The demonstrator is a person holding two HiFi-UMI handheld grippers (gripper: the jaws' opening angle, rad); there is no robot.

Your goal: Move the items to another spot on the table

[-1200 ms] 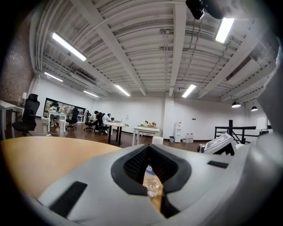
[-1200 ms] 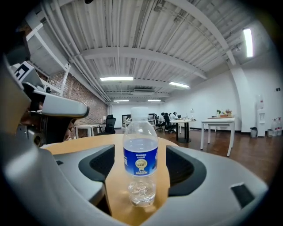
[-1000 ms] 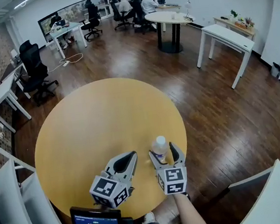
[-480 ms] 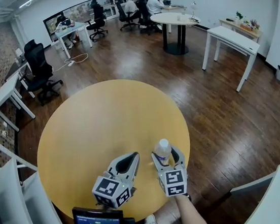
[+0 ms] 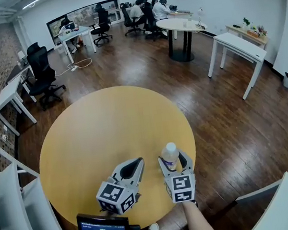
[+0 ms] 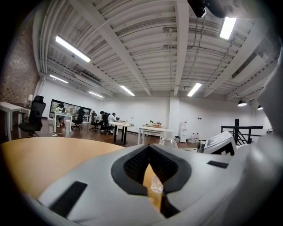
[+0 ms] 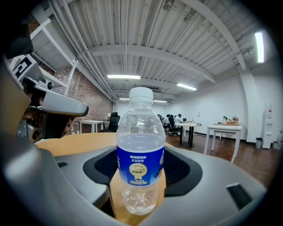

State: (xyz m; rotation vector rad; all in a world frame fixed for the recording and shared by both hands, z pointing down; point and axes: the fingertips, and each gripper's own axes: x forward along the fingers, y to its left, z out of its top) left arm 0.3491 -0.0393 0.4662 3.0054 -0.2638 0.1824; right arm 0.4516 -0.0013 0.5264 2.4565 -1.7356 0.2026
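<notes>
**Gripping the water bottle: grasp made, lift is next**

Grasp stage: the right gripper (image 5: pixel 173 160) has the clear plastic water bottle (image 7: pixel 140 154), with its white screw cap and blue label, between its jaws. The jaws have just been closing and now press on the label band from both sides, held wide by the bottle's girth. The bottle stands upright with its base on the round, yellow wood-look table (image 5: pixel 103 127), near the rim at about 5 o'clock in the head view. The left gripper (image 5: pixel 134 164) sits just beside it at the bottle's 9 o'clock. Its jaws are closed to a thin slit and hold nothing.

Judgement: the bottle looks picked but not yet lifted. The next move calls for a straight lift with the bottle kept vertical. It then carries to bare tabletop, toward 11–12 o'clock, and the base goes down flat before the jaws release.

Materials:
- Bottle: the wall is thin and transparent with a moulded star base. It looks mostly full, so it is likely heavy enough to slip if the grip is loose and soft enough to dent if it is tight.
- Label: glossy film.
- Jaw pads: dark and finely textured, set in smooth grey shells.
- Tabletop: matt, flat and smooth.
</notes>
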